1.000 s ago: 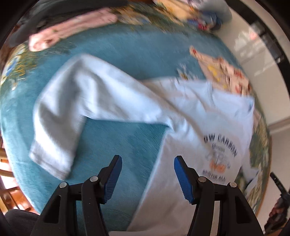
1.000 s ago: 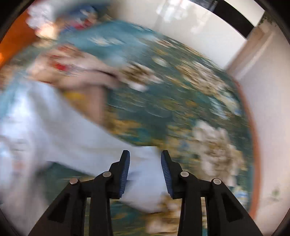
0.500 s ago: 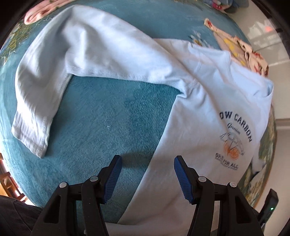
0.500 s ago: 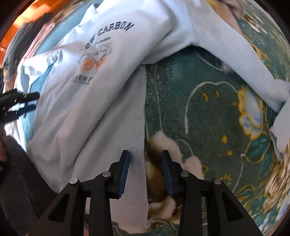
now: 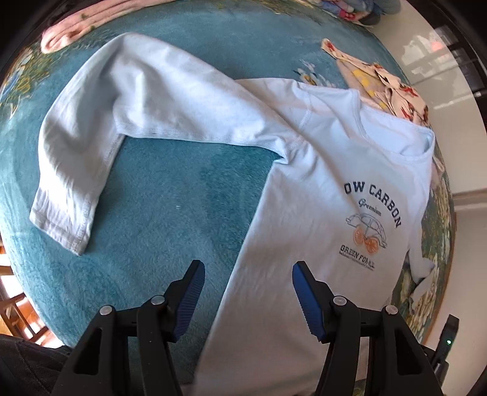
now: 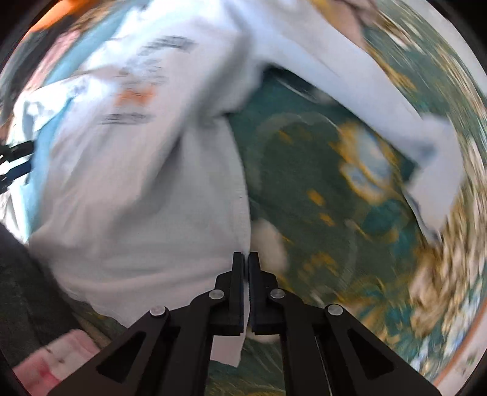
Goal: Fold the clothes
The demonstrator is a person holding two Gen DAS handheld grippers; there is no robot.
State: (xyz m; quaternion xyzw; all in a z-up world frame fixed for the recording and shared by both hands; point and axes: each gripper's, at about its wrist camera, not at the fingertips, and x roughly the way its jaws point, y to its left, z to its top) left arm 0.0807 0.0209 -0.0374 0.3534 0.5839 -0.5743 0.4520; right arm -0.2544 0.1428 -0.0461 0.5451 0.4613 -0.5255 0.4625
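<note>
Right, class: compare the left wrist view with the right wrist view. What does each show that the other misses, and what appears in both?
Only the left wrist view shows the left gripper close up, open over the shirt's side edge, the bent sleeve on plain teal blanket, and pink clothes beyond.

Only the right wrist view shows the right gripper shut on the shirt's other side edge, the other sleeve, and the blanket's flower pattern.

Both show the pale blue shirt with its chest print, blurred in the right view.

Black tool (image 5: 246,297), blue ribbed pads (image 5: 190,292), silver screws.
</note>
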